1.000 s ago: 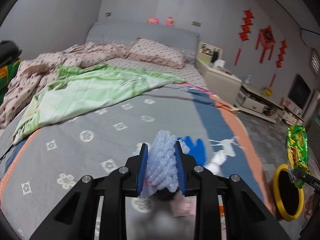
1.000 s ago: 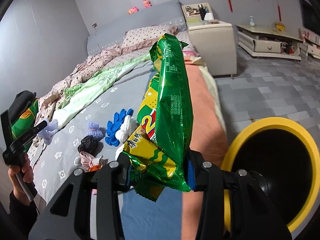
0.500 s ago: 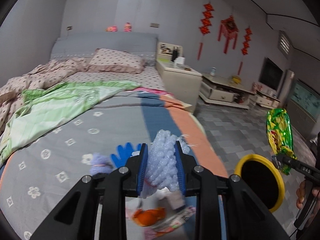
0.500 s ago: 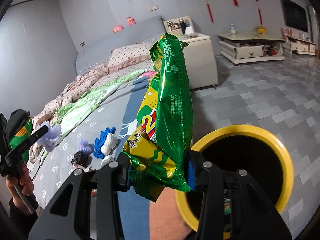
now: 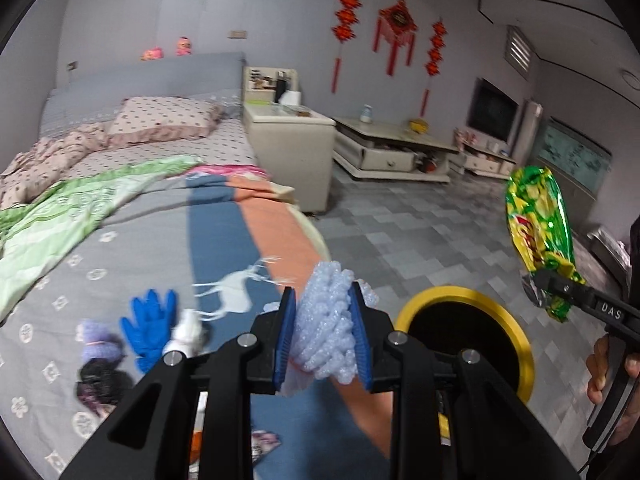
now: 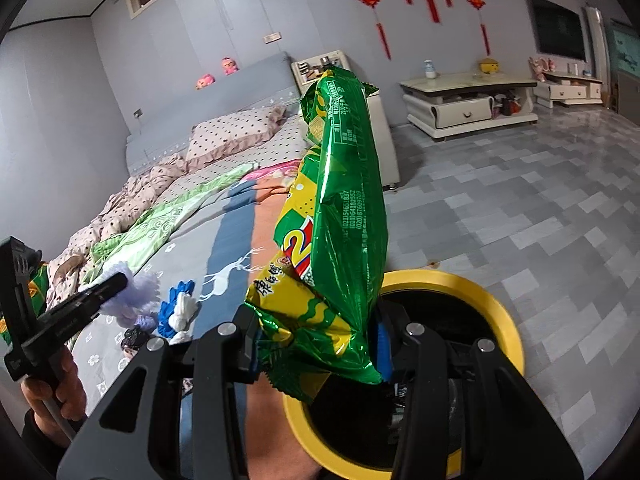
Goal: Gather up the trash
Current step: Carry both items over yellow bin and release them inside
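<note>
Both claws have swung away from the bed toward the yellow-rimmed bin (image 5: 464,332), which a second ago sat at the frame edge and now lies at lower centre in both views. Left claw (image 5: 323,336) is clamped tight on a wad of pale bubble wrap (image 5: 328,328), held above the bed's edge just left of the bin. Right claw (image 6: 318,344) grips a green and yellow snack bag (image 6: 340,220) by its lower end, the bag standing upright over the bin's near rim. Only the left view shows the bag's crumpled front at the right edge and the hand (image 5: 608,368) holding that tool. Only the right view shows the bin's dark inside close up. On the bed (image 5: 120,248) at lower left lie a blue glove (image 5: 150,320), a white scrap and a dark lump.
</note>
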The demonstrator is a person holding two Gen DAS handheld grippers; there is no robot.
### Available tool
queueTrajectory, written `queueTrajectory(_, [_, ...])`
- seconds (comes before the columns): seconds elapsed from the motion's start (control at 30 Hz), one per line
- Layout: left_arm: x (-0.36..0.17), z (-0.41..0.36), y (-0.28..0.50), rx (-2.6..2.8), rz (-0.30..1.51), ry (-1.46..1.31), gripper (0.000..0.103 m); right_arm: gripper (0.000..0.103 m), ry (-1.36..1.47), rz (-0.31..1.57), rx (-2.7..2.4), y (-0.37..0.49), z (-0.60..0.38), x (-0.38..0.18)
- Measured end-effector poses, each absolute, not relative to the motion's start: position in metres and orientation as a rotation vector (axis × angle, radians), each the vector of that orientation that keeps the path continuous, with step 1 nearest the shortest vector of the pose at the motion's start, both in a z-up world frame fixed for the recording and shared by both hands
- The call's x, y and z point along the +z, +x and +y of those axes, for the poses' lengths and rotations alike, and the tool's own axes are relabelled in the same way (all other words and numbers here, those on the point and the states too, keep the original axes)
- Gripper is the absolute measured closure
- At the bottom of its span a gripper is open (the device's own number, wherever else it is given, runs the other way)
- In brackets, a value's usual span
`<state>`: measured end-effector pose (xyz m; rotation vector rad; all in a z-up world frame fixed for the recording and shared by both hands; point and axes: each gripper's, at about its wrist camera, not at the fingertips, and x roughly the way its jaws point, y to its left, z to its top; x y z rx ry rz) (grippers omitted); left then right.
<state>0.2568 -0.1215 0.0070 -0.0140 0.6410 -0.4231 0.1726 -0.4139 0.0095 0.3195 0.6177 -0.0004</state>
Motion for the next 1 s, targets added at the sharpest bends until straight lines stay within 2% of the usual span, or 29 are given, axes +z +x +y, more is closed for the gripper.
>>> queueTrajectory(0.57, [-0.046, -0.244, 0.268, -0.648, 0.744, 0.021, 0.078, 0.063, 0.37, 0.68, -0.084, 0.181, -0.467, -0.03])
queueTrajectory(0.83, [-0.07, -0.263, 0.27, -0.67, 0.792, 0.019, 0.076, 0.062, 0.394, 0.708, -0.1, 0.188, -0.475, -0.048])
queueTrajectory(1.0, [-0.072, -0.265, 0.268, -0.694, 0.807, -0.002, 0.074, 0.056, 0.406, 0.703, -0.089, 0.184, -0.477, -0.051])
